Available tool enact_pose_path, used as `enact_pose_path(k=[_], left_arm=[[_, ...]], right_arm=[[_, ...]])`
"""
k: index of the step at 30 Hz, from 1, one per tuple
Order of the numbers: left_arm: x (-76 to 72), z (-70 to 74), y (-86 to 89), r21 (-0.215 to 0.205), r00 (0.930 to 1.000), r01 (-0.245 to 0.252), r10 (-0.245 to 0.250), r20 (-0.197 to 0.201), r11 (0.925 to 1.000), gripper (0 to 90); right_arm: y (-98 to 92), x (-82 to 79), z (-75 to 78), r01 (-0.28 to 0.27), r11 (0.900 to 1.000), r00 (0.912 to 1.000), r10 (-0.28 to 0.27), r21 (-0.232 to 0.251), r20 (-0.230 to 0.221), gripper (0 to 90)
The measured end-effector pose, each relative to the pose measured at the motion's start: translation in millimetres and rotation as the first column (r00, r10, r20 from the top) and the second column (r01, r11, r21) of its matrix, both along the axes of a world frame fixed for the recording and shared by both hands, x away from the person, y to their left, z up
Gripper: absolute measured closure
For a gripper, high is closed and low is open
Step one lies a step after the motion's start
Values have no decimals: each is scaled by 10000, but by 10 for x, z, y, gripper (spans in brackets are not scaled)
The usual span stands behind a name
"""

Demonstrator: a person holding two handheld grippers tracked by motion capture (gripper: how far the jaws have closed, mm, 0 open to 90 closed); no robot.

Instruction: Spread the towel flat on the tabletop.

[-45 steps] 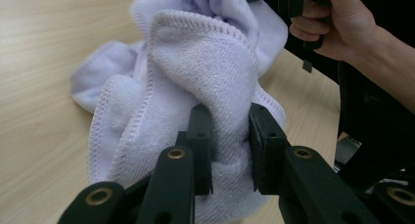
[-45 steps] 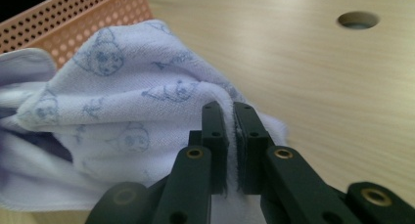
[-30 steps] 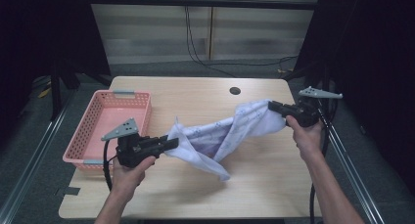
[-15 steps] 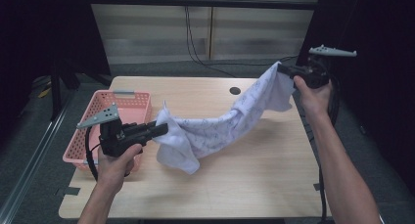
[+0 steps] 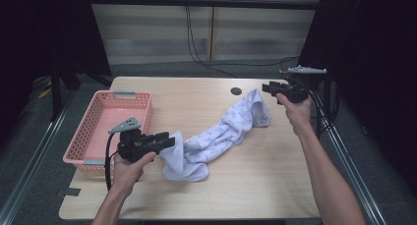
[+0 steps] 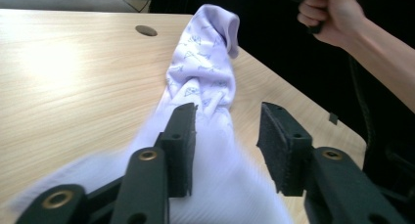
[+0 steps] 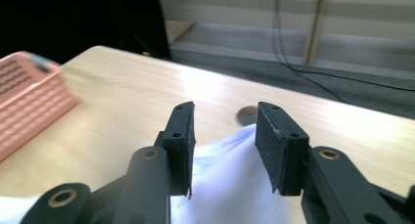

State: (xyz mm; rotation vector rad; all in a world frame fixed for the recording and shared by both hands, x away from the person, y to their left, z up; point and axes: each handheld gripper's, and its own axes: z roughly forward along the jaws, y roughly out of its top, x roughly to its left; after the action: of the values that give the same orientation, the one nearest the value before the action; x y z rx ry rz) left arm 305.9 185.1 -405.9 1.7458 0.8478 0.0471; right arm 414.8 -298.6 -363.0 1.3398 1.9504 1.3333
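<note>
We work at a light wooden table (image 5: 255, 185) with one round cable hole (image 5: 236, 91) near its far edge; around it the room is dark, with grey flooring and cables trailing along the pale back wall. On the table we count one pink basket (image 5: 105, 122) at the left side and one white patterned cloth (image 5: 216, 134), lying loosely stretched from near the basket toward the far right corner. Our two grippers have both just been opening: the left gripper (image 6: 225, 136) stands half-wide with the cloth's end lying slack between its jaws, unpinched, and the right gripper (image 7: 222, 136) stands half-wide above the other end, gripping nothing
</note>
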Motion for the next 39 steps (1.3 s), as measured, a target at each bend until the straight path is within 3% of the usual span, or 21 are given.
enact_pose_path(k=[2,4,6,8,10,13,14,15,17,20,24,25,28,29,31,32,33,35,39], left_arm=[[-7,-5,-1,130,10000,-52,52,-14,9999,545],[-23,-15,-9,356,9999,-99,98,45,9993,545],[-38,-36,-7,437,9999,-124,123,28,9990,527],[-60,-70,-11,519,9999,-105,109,-79,9986,533],[-108,-146,-27,734,9996,84,-64,-271,9973,545],[-162,-306,-32,1109,9978,283,-213,-634,9934,572],[-170,-349,-21,1204,9973,310,-227,-697,9922,571],[-181,-429,3,1214,9963,258,-156,-845,9923,571],[-185,-533,33,1268,9935,276,-132,-1127,9915,576],[-186,-589,25,1508,9927,427,-248,-1183,9877,662],[-175,-646,-5,1731,9925,450,-243,-1200,9839,749],[-170,-651,-4,1731,9926,455,-250,-1190,9839,749],[-160,-652,3,1644,9930,362,-169,-1172,9857,733],[-159,-653,5,1671,9933,334,-142,-1151,9854,722],[-153,-658,8,1641,9932,263,-72,-1162,9861,721],[-153,-655,15,1617,9934,216,-30,-1148,9866,721],[-157,-651,20,1527,9936,122,51,-1126,9882,716],[-159,-642,34,1440,9937,5,156,-1108,9896,695],[-133,-653,-1,1413,9923,65,111,-1231,9899,554]], right_arm=[[63,-182,-38,-420,9991,9991,421,-113,22,593],[137,-349,-114,-940,9955,9955,941,76,-77,586],[305,-612,-293,-1648,9862,9855,1653,168,-373,585],[430,-769,-425,-2129,9768,9749,2139,224,-618,587],[644,-990,-606,-2844,9587,9540,2839,77,-960,588],[942,-1208,-817,-3820,9242,9127,3772,-2,-1574,597],[1033,-1261,-878,-4084,9128,8997,4012,-75,-1723,597],[1095,-1288,-923,-4199,9076,8917,4130,20,-1851,593],[1272,-1317,-1075,-4654,8850,8635,4572,128,-2131,582],[1439,-1282,-1223,-4881,8727,8443,4752,104,-2479,574],[1652,-1249,-1374,-5159,8565,8255,5020,160,-2580,570],[1699,-1242,-1402,-5231,8523,8223,5065,61,-2594,566],[1792,-1230,-1450,-5231,8522,8270,5063,-48,-2444,593],[1814,-1229,-1452,-5226,8525,8259,5094,108,-2418,700],[1856,-1248,-1447,-5423,8402,8145,5274,59,-2417,843],[1841,-1254,-1430,-5513,8342,8079,5374,121,-2419,863],[1805,-1263,-1396,-5510,8343,8064,5381,186,-2455,870],[1670,-1277,-1300,-5405,8406,8147,5331,342,-2283,875],[1269,-1284,-1062,-4891,8722,8561,4818,84,-1869,878]])
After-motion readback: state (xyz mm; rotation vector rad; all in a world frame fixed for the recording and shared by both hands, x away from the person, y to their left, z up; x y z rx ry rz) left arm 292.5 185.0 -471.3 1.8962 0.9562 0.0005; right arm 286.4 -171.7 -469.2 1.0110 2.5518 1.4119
